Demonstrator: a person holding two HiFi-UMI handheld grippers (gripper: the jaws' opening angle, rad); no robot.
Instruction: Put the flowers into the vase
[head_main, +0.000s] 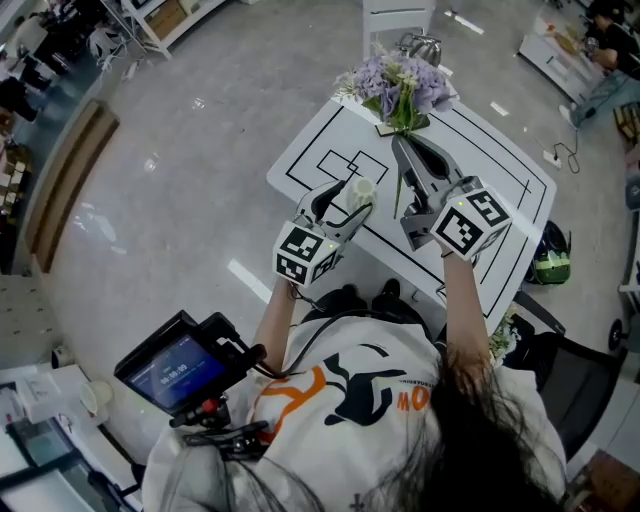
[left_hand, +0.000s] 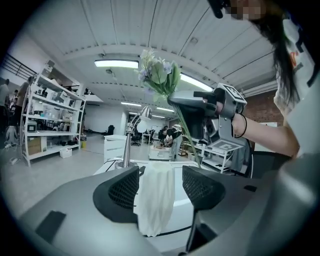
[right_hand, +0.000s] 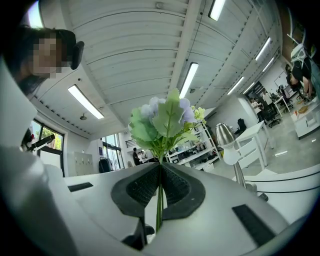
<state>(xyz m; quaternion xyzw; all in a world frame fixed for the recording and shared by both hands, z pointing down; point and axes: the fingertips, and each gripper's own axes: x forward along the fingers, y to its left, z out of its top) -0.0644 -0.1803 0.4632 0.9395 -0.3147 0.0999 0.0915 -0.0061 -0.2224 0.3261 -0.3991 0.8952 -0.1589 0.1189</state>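
Observation:
A bunch of purple and white flowers with green leaves (head_main: 400, 85) is held up over the white table (head_main: 320, 150) by its stems, with my right gripper (head_main: 403, 142) shut on them. In the right gripper view the thin green stems (right_hand: 159, 210) are pinched between the pads and the blooms (right_hand: 165, 120) stand above the jaws. A small white ribbed vase (head_main: 362, 187) stands on the table near its front edge. My left gripper (head_main: 343, 203) is open around it; in the left gripper view the vase (left_hand: 156, 197) sits between the pads with gaps on both sides. The flowers (left_hand: 159, 75) hang up and to the right of it.
A chrome desk lamp (head_main: 420, 45) stands at the table's far end, behind the flowers. Black lines mark the tabletop. A white chair (head_main: 398, 18) is beyond the table, a green bag (head_main: 550, 265) lies on the floor to the right. Shelving (left_hand: 50, 120) lines the room's left wall.

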